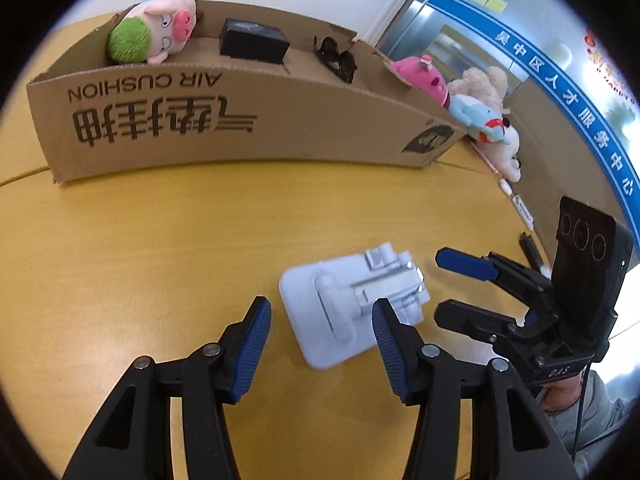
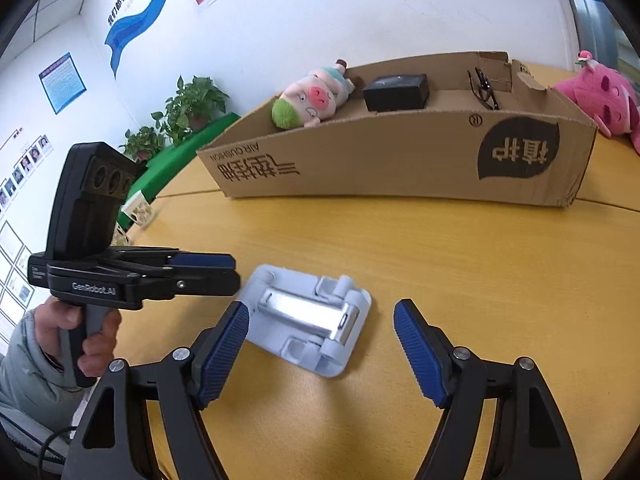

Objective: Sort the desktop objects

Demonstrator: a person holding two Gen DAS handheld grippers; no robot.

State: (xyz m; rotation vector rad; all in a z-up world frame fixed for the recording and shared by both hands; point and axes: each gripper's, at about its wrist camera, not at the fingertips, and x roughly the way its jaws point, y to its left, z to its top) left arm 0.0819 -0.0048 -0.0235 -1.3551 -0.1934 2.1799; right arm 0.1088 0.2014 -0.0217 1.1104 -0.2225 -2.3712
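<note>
A white folding phone stand lies flat on the yellow table, between both grippers; it also shows in the right wrist view. My left gripper is open, its right finger at the stand's edge. My right gripper is open just before the stand and also shows in the left wrist view. A cardboard box at the back holds a pig plush, a black box and sunglasses.
A pink plush and pale plush toys lie right of the box. Pens lie along the table's right edge. Potted plants stand beyond the table's left side.
</note>
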